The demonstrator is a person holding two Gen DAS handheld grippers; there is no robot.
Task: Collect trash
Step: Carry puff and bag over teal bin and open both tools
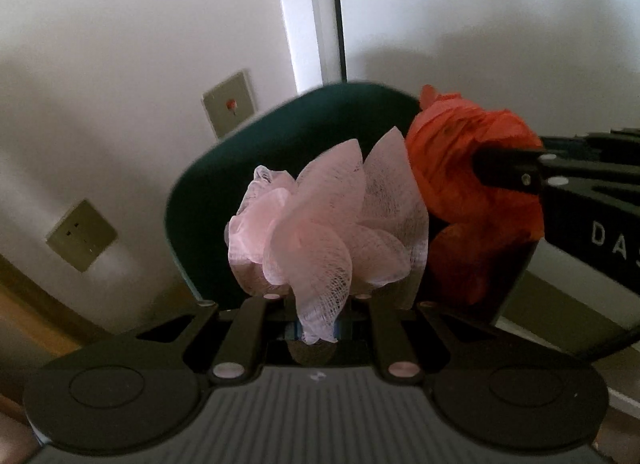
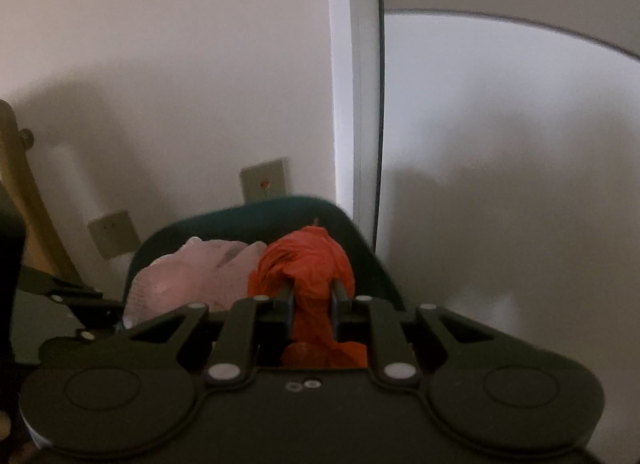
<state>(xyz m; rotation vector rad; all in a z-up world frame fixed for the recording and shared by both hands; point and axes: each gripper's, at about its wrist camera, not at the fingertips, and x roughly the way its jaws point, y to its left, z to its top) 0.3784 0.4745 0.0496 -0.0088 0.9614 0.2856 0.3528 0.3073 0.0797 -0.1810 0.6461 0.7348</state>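
Observation:
My left gripper [image 1: 318,304] is shut on a pink mesh bath puff [image 1: 332,223] and holds it over the mouth of a dark green bin [image 1: 240,151]. My right gripper [image 2: 313,296] is shut on a crumpled orange plastic bag [image 2: 308,260], held over the same green bin [image 2: 224,219]. In the left wrist view the orange bag [image 1: 460,167] sits just right of the puff, with the right gripper's finger [image 1: 508,167] pressed into it. In the right wrist view the pink puff [image 2: 192,272] lies just left of the bag. The bin's inside is hidden.
A white wall stands close behind the bin, with two beige wall plates [image 1: 229,103] [image 1: 82,236]. A white vertical door frame [image 2: 356,83] rises behind the bin. A wooden piece [image 2: 24,199] stands at the left.

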